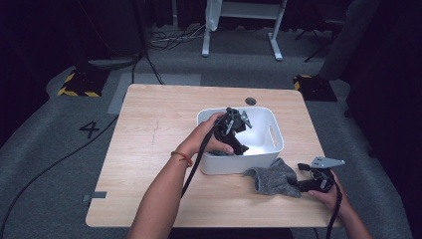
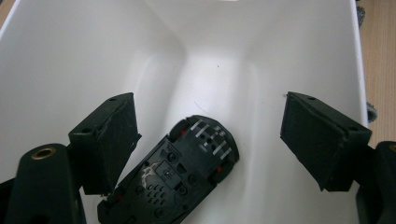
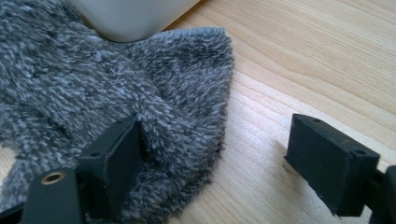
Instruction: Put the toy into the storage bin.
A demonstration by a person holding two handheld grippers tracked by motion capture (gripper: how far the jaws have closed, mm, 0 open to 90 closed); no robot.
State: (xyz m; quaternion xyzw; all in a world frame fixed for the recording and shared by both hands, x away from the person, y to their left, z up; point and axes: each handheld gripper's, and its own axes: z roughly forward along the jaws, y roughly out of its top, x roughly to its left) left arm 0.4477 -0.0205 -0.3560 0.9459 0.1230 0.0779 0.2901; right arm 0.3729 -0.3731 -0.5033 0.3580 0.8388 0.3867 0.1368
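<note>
- Hovering my left claw inside the white bin, jaws apart over the upturned toy car.
- My right claw rests on the desk, jaws apart, one pad against the grey sock.

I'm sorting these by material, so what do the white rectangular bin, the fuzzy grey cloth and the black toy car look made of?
White rectangular bin: probably plastic, smooth, faintly glossy walls with rounded corners. Fuzzy grey cloth: soft pile fabric, maybe chenille or microfibre; mottled loops show. Black toy car: moulded plastic underside with screw holes, lying upside down.
</note>
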